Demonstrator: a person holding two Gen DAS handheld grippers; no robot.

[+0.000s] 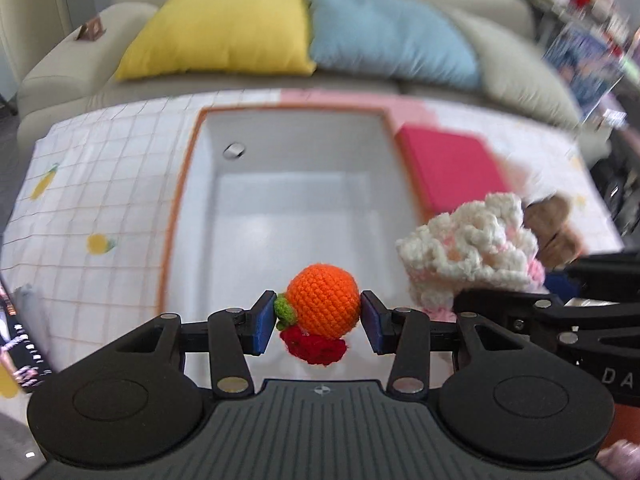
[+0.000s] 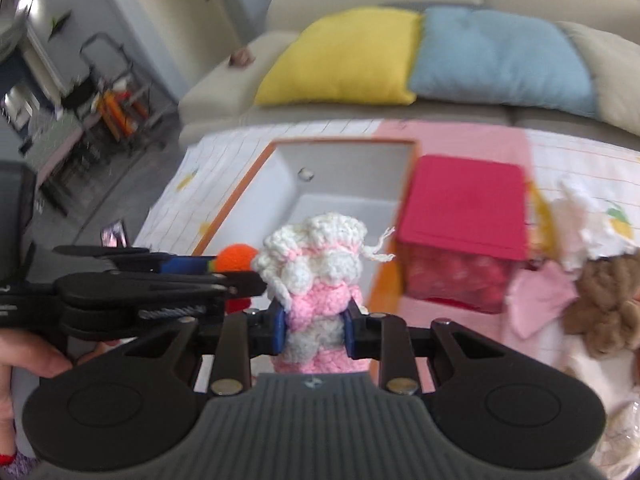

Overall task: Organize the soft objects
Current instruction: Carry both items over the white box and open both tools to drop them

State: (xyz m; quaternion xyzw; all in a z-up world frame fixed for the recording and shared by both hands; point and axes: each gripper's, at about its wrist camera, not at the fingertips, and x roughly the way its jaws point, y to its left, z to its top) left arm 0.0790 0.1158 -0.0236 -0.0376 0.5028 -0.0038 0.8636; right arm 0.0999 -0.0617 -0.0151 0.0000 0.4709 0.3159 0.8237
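Orange crochet fruit [image 1: 323, 301], with a green leaf and a red knitted piece [image 1: 314, 347] hanging under it, sits clamped between the blue pads of my left gripper [image 1: 320, 322], held over the near end of the white bin [image 1: 280, 216]. Cream-and-pink crochet piece [image 2: 316, 300] stands upright in my right gripper [image 2: 316, 330], its pads pressed into the pink middle, just right of the fruit and also above the bin's near edge. Through the right wrist camera I see the left gripper side-on, a hand [image 2: 30, 356] behind it, the fruit poking past its tip and touching the cream yarn.

The bin, rimmed in orange, lies open and holds nothing that I can see except a small round fitting on its far wall. Right of the bin stands a red box [image 2: 466, 216]. Beyond that box, further right of the bin, lie a brown yarn toy [image 2: 608, 308] and pale cloths. Under the bin spreads a white checked tablecloth [image 1: 108, 184] with lemon prints. Behind the bin runs a beige sofa [image 1: 516, 64] with a yellow cushion [image 1: 224, 28] and a blue cushion [image 1: 384, 36] side by side.
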